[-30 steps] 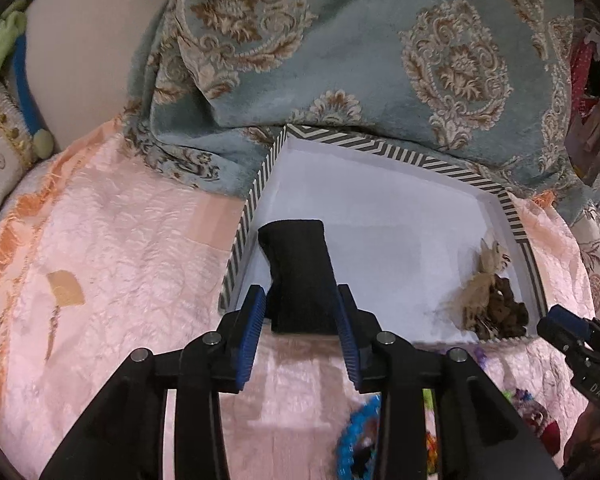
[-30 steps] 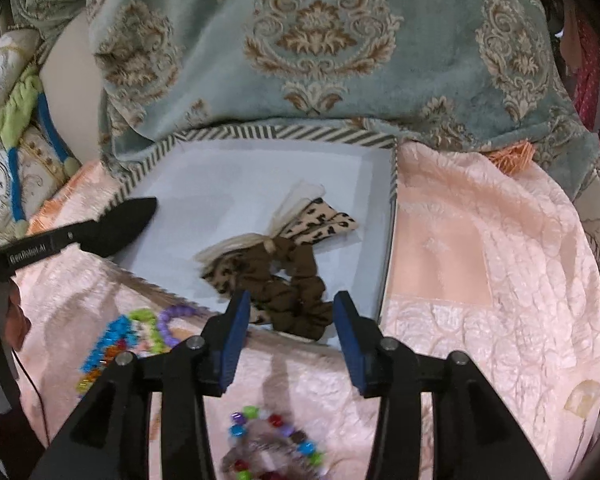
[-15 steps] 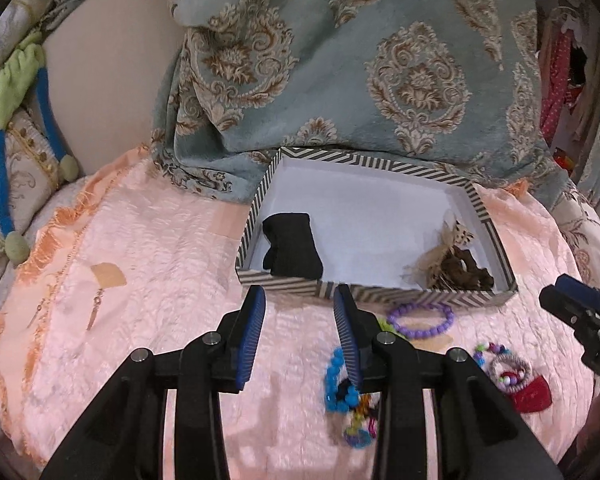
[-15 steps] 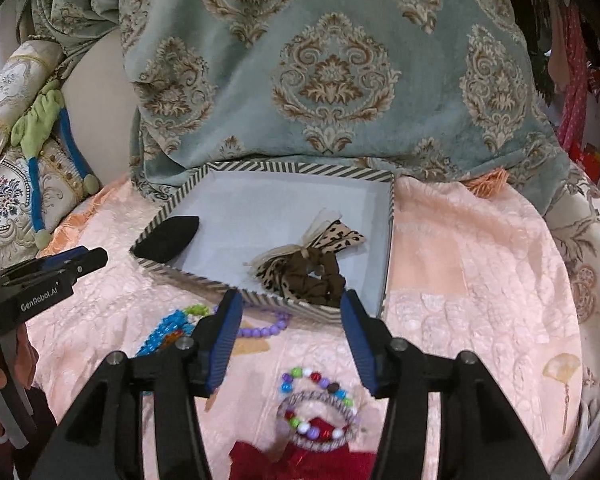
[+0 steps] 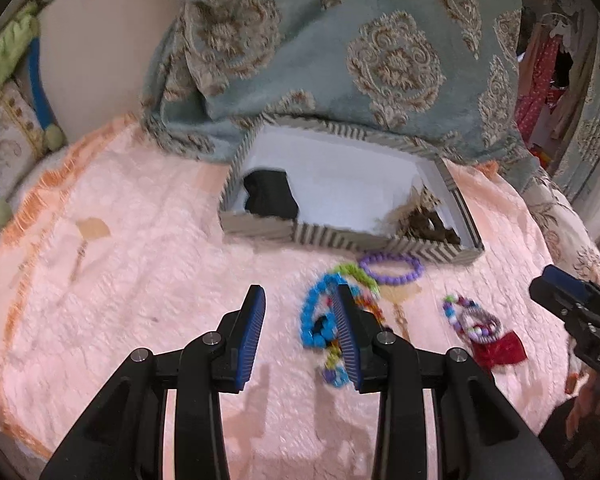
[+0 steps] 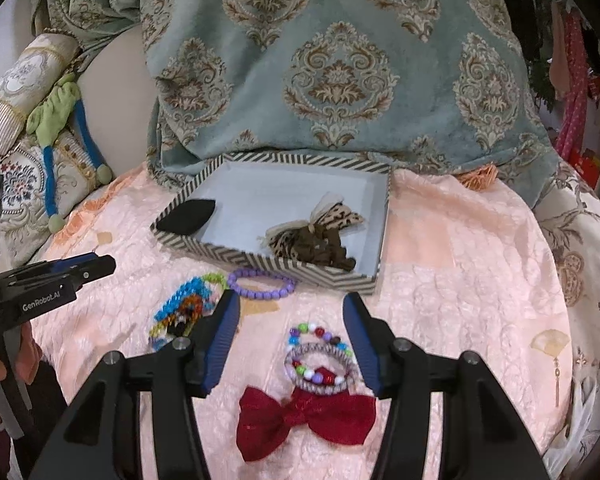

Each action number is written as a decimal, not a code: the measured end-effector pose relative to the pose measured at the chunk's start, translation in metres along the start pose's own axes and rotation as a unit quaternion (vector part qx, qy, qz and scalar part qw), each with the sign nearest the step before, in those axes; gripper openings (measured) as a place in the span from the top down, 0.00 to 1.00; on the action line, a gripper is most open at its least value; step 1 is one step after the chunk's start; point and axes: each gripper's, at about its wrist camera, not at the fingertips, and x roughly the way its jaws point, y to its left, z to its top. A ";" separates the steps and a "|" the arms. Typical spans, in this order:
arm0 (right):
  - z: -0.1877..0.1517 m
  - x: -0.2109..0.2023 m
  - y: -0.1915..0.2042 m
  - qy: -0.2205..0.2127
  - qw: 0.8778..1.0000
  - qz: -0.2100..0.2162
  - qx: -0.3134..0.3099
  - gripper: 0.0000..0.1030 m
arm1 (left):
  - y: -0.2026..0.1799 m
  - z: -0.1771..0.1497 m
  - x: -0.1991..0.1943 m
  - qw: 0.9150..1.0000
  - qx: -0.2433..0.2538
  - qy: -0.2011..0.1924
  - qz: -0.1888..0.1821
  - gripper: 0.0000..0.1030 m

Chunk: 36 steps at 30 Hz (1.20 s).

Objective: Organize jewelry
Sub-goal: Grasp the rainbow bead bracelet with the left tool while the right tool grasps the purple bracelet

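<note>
A: What does the left wrist view show?

B: The left gripper (image 5: 300,316) has its blue pads apart and nothing between them. It is above the pink quilted bedspread (image 5: 140,260). A string of bright blue beads (image 5: 314,316) lies just beside its right pad. Farther back is the shallow striped box with a white floor (image 5: 340,236). A black cloth piece (image 5: 270,196) lies in its left corner and a brown leopard-print hair bow (image 5: 424,220) in its right corner. A purple bead bracelet (image 5: 392,268) lies just in front of the box.

A: And the right wrist view?

B: The right gripper (image 6: 292,320) has just been opening wider, and it holds nothing. A ring of mixed-colour beads (image 6: 318,354) lies on the bedspread between its pads, not touching them. A dark red fabric bow (image 6: 304,416) lies just below the ring.
</note>
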 end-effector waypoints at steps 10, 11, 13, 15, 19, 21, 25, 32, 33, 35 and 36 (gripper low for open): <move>-0.019 0.027 0.001 0.032 0.999 0.025 -0.014 0.49 | -0.012 -0.043 0.030 0.995 0.016 0.068 -0.067 0.81; -0.018 0.032 0.001 0.035 0.999 0.027 -0.013 0.52 | -0.014 -0.045 0.034 0.995 0.018 0.073 -0.066 0.81; -0.015 0.046 -0.002 0.048 0.998 0.035 -0.002 0.59 | -0.014 -0.045 0.042 0.995 0.013 0.076 -0.066 0.82; -0.011 0.060 -0.004 0.059 0.997 0.048 0.012 0.63 | -0.013 -0.045 0.049 0.994 0.001 0.082 -0.070 0.83; 0.000 0.102 -0.001 0.090 0.994 0.050 0.024 0.65 | -0.012 -0.045 0.057 0.994 -0.007 0.086 -0.069 0.86; 0.004 0.121 -0.001 0.100 0.993 0.049 0.037 0.65 | -0.011 -0.045 0.059 0.994 -0.008 0.087 -0.072 0.87; 0.011 0.155 -0.005 0.119 0.990 0.040 0.067 0.65 | -0.010 -0.043 0.064 0.993 -0.011 0.087 -0.073 0.98; 0.013 0.168 -0.002 0.110 0.993 0.014 0.043 0.91 | -0.009 -0.044 0.066 0.993 -0.006 0.085 -0.082 1.00; 0.012 0.164 -0.003 0.108 0.993 0.018 0.040 0.91 | -0.009 -0.044 0.064 0.993 -0.006 0.082 -0.086 1.00; 0.010 0.150 -0.004 0.100 0.994 0.032 0.043 0.91 | -0.008 -0.041 0.056 0.993 -0.008 0.075 -0.095 1.00; 0.009 0.139 -0.004 0.091 0.994 0.038 0.042 0.91 | -0.008 -0.040 0.052 0.993 -0.006 0.071 -0.097 1.00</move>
